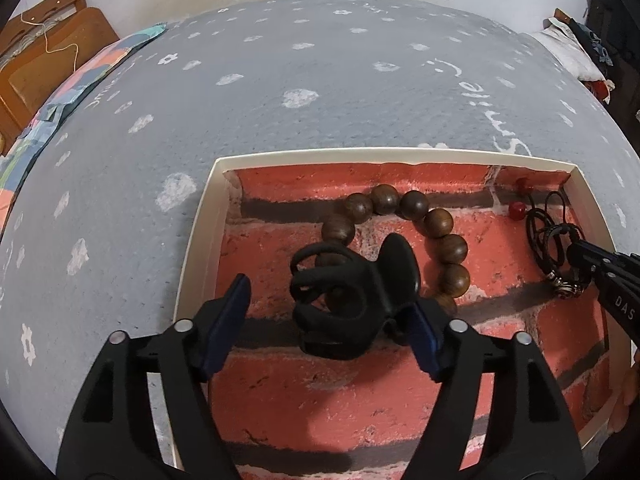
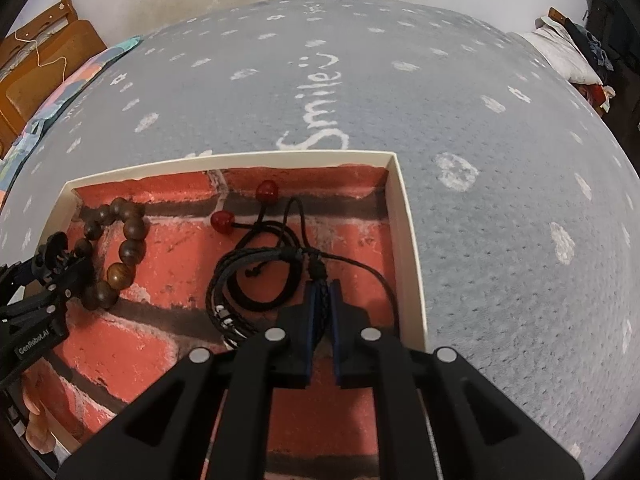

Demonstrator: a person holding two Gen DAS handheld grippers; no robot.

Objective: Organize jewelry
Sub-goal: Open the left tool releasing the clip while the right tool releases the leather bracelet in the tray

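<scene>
A shallow cream-walled box (image 1: 360,156) lined with red brick print lies on a grey blanket. In it a black hair claw clip (image 1: 352,280) rests on a brown wooden bead bracelet (image 1: 440,224). My left gripper (image 1: 328,300) is open around the clip; its left pad stands clear of it and its right pad is close against the clip's handle. My right gripper (image 2: 325,292) is shut on a black braided cord bracelet (image 2: 256,280), part of a tangle of cords with two red beads (image 2: 266,190). It also shows as the right gripper (image 1: 576,254) in the left wrist view.
The grey blanket (image 2: 500,200) with white flowers and "Smile" lettering surrounds the box. Wooden furniture (image 1: 36,64) and a patterned cloth (image 1: 100,64) lie at the far left, a pillow (image 2: 560,52) at the far right. Fingers of a hand (image 2: 36,420) hold the left gripper's handle.
</scene>
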